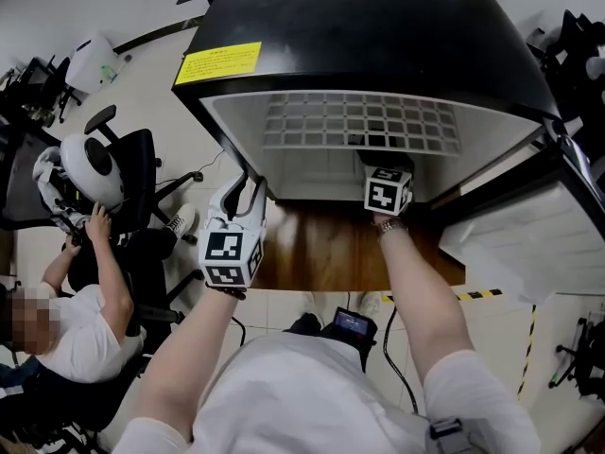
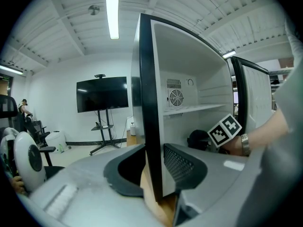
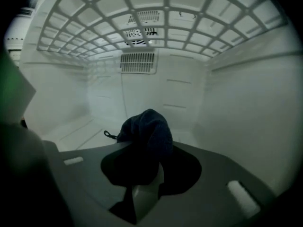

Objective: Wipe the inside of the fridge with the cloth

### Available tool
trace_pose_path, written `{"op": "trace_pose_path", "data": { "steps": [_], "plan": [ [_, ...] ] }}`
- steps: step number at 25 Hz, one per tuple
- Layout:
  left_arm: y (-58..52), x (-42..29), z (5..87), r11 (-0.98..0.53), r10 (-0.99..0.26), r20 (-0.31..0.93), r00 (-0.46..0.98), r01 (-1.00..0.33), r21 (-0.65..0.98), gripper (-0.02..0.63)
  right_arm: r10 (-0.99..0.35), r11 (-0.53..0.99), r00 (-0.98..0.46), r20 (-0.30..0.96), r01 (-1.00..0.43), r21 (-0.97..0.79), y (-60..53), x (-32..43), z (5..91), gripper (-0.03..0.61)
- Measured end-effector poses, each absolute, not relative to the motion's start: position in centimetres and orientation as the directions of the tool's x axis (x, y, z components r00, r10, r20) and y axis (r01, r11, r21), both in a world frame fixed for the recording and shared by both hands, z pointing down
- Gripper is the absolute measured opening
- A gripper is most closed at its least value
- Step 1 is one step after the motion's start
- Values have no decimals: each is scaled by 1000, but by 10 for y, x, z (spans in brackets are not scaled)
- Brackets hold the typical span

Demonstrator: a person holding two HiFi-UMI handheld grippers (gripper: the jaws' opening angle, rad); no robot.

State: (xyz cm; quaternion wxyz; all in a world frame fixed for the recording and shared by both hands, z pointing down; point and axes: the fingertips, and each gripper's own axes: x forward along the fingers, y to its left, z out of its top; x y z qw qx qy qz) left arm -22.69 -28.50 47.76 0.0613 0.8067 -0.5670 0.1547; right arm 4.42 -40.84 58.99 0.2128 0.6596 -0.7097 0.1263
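Observation:
A black mini fridge (image 1: 378, 26) stands open with its white inside facing me. My left gripper (image 1: 244, 197) is at the fridge's left front edge; in the left gripper view the jaws stand on either side of the side wall (image 2: 147, 103) and press on it. Under the wire shelf (image 1: 359, 126), my right gripper (image 1: 383, 164) reaches into the lower compartment. It is shut on a dark blue cloth (image 3: 144, 131), bunched up above the jaws of the right gripper (image 3: 151, 169), close to the fridge's white floor (image 3: 71, 126). The cloth (image 2: 198, 138) also shows in the left gripper view, beside the marker cube (image 2: 225, 130).
The fridge door (image 1: 529, 235) hangs open at the right. A wooden surface (image 1: 321, 253) lies in front of the fridge. A seated person (image 1: 85, 320) and an office chair (image 1: 132, 159) are at the left. A TV on a stand (image 2: 102, 93) is against the far wall.

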Motion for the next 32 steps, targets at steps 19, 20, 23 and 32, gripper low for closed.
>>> {"op": "trace_pose_path", "data": {
  "steps": [19, 20, 23, 32],
  "plan": [
    [-286, -225, 477, -340, -899, 317, 302, -938, -72, 110, -915, 24, 17, 402, -995, 95, -394, 74, 561, 98],
    [-287, -224, 476, -340, -900, 314, 303, -938, -70, 110, -923, 39, -2, 386, -995, 88, -392, 66, 553, 98],
    [-286, -225, 476, -337, -901, 312, 302, -939, -66, 110, -935, 109, -78, 345, -992, 70, -384, 32, 535, 98],
    [-287, -224, 477, -346, -898, 309, 312, -936, -61, 110, -907, 294, -275, 318, -956, 13, -362, -69, 517, 98]
  ]
}}
